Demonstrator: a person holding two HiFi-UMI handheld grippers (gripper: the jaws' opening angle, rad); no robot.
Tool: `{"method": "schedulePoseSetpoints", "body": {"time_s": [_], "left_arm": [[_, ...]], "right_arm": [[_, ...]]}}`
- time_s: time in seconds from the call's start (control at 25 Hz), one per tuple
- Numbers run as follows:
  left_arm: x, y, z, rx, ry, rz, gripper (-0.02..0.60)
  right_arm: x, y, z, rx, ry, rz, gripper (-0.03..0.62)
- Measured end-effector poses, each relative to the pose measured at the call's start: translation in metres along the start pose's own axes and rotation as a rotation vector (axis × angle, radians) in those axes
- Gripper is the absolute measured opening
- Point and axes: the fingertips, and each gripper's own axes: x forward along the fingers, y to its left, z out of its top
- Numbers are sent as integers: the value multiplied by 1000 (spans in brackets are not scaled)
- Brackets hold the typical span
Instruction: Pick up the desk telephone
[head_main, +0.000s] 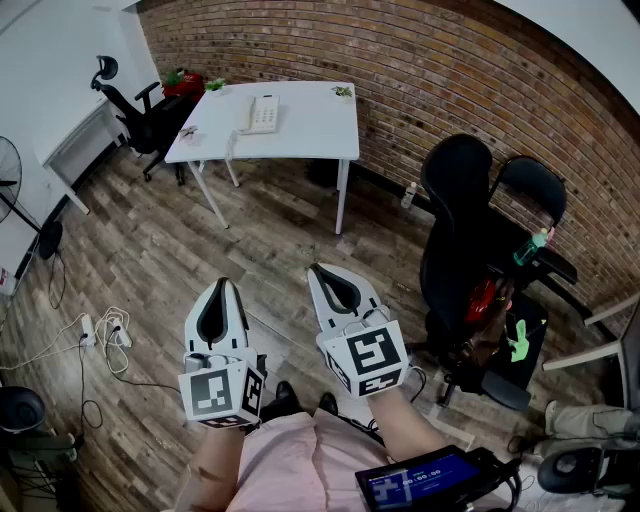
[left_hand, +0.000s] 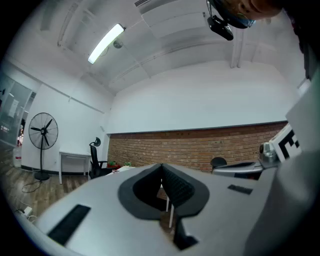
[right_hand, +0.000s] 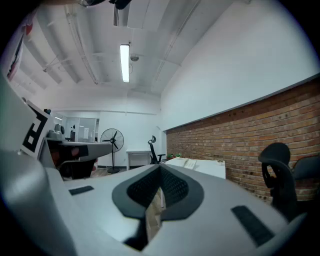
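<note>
A pink shirt (head_main: 290, 455) and a small blue screen (head_main: 428, 482) were closest, at the bottom of the head view. Just past them the person held out the left gripper (head_main: 222, 288) and the right gripper (head_main: 316, 272), side by side over the wood floor (head_main: 170, 250). Both pointed toward the far end of the room. The jaws of each were pressed together, with nothing between them.

The phone (head_main: 261, 113) was white. It sat on a white table (head_main: 310, 135) far from the grippers, near the table's back edge. Nothing was touching it. A small green thing (head_main: 343, 91) lay at the table's back right corner. Another small thing (head_main: 190, 133) lay near the left front edge. Behind the table's left corner was something red (head_main: 183, 82), too small to make out.

A black chair (head_main: 135, 108) stood left of the table. A brick wall (head_main: 450, 80) ran behind the table and down the right side. Two more black chairs (head_main: 465, 225) stood by that wall, nearer the person. At the left, white cables (head_main: 105, 330) lay on the floor, and part of a fan (head_main: 8, 185) showed at the edge.
</note>
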Motion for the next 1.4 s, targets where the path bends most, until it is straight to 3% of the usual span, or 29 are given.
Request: {"method": "schedulePoseSetpoints", "body": {"time_s": [0.52, 0.56, 0.6, 0.64, 1.0, 1.4], "left_arm": [[8, -8, -6, -14, 1, 53, 13], [10, -7, -6, -25, -6, 53, 47], [13, -7, -6, -33, -9, 46, 196], [16, -6, -6, -40, -9, 39, 281], [59, 24, -15, -27, 1, 45, 272], [178, 89, -31, -36, 27, -10, 272]], "right_arm": [[1, -23, 4, 4, -29, -11, 2], [4, -25, 5, 13, -31, -8, 29], [7, -27, 5, 21, -29, 1, 191], [10, -28, 5, 26, -28, 6, 245], [57, -48, -8, 7, 7, -39, 244], [177, -75, -20, 22, 62, -95, 244]]}}
